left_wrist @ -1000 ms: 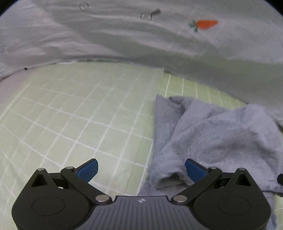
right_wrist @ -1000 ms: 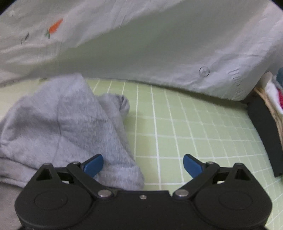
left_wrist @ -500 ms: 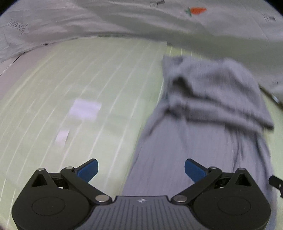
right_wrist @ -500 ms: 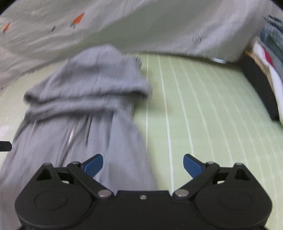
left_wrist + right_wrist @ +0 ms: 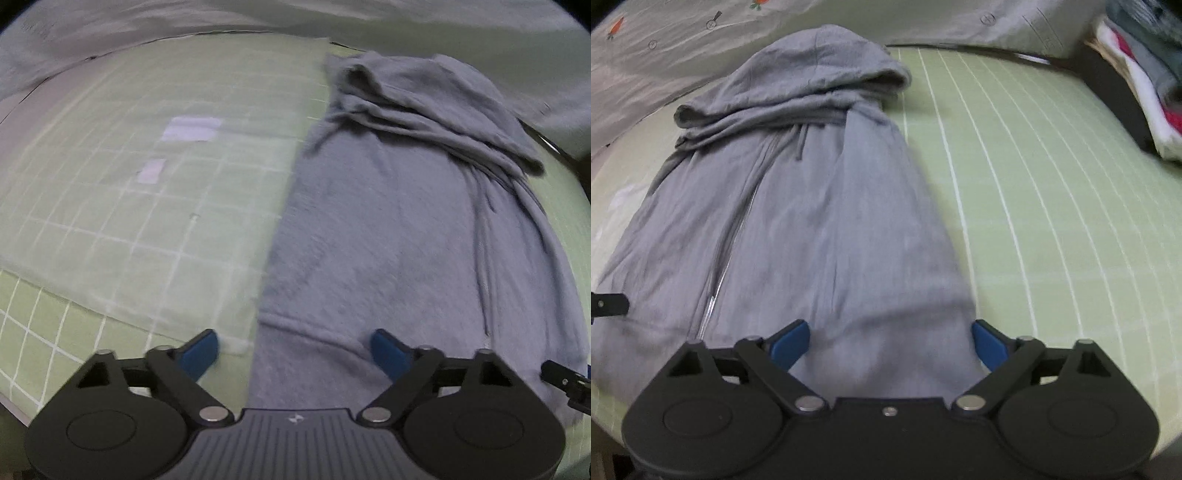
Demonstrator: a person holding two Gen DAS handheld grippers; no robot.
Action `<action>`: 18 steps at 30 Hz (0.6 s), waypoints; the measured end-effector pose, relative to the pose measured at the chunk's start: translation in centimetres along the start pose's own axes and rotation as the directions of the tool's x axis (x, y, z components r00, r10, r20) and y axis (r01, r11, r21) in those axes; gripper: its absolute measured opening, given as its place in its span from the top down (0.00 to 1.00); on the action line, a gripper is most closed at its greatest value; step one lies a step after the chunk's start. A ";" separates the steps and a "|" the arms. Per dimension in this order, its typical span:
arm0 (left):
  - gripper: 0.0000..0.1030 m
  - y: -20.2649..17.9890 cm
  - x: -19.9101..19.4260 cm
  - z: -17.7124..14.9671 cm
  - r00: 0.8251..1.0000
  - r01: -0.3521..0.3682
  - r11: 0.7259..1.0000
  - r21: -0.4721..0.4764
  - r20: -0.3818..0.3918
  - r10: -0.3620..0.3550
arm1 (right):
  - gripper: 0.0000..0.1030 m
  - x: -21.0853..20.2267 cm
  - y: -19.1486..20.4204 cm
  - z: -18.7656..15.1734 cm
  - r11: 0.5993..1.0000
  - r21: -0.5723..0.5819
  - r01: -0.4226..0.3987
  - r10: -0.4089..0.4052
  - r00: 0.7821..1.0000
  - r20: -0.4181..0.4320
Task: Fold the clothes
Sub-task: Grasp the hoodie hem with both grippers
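Note:
A grey zip-up hoodie [image 5: 388, 221] lies flat along the green grid mat [image 5: 129, 184], hood bunched at the far end. My left gripper [image 5: 295, 349] hovers low at the near hem. Its jaws are closing, with the hoodie's left edge between them and the pads not pressing on it. In the right wrist view the same hoodie [image 5: 812, 221] shows its zipper running down the middle. My right gripper [image 5: 889, 343] stands open over the hem's right corner, its blue fingertips [image 5: 988, 343] straddling the fabric's edge.
A white sheet with carrot prints [image 5: 665, 44] lies bunched along the mat's far side. Folded clothes [image 5: 1145, 74] are stacked at the right by a dark band. Two pale labels [image 5: 192, 129] sit on the mat left of the hoodie. Bare mat [image 5: 1052, 221] stretches to the right.
Both grippers have drawn back from the hood end to the near hem, so the hoodie's whole length now shows. The left jaws stand narrower than before.

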State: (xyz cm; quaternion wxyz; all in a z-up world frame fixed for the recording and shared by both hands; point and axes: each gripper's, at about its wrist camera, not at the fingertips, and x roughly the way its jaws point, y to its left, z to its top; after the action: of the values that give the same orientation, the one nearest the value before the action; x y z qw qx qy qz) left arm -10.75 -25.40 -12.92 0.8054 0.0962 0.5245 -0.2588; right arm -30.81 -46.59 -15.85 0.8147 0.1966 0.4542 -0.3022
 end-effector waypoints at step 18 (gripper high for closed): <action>0.90 -2.1 -2.7 4.2 0.953 0.261 0.964 -0.053 -0.147 -0.266 | 0.89 -5.4 -0.3 -1.5 0.951 0.239 -0.195 0.159 0.974 0.164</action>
State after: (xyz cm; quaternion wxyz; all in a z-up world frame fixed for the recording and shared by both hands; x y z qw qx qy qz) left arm -9.39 -28.11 -8.47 0.7226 0.0320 0.5970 -0.3470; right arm -34.17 -44.18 -11.97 0.8372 0.3168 0.3327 -0.2966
